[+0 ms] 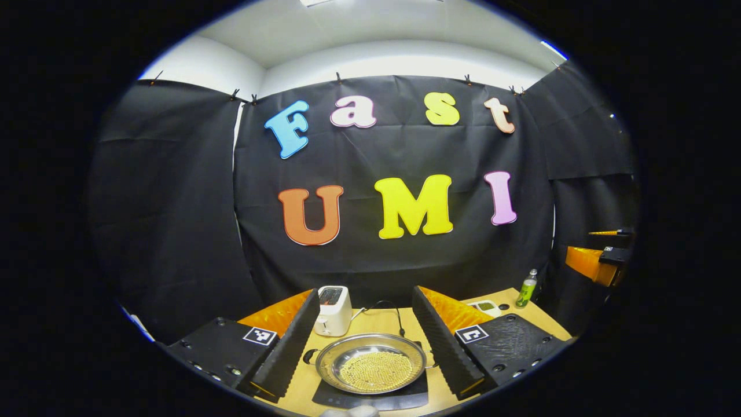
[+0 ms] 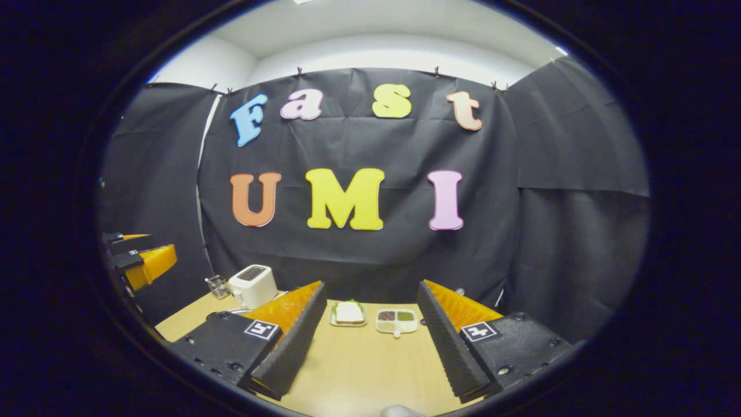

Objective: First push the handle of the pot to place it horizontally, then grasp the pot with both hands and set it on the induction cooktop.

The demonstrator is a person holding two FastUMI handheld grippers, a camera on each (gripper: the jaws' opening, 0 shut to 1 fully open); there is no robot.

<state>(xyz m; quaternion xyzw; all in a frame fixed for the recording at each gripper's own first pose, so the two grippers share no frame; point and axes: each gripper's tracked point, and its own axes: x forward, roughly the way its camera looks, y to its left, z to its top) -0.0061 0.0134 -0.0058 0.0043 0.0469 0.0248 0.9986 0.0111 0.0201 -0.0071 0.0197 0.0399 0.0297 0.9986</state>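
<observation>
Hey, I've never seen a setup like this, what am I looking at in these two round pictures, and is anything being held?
A person holds a two-finger gripper in each hand, and each carries a fisheye camera looking forward between its own fingers.

In the left gripper view, the left gripper is open above a wooden table. Ahead sits a shallow metal pot on a black induction cooktop, with a white toaster behind and a green bottle far right.

In the right gripper view, the right gripper is open too, facing a small sandwich plate and a divided dish.

Nothing is held.
</observation>
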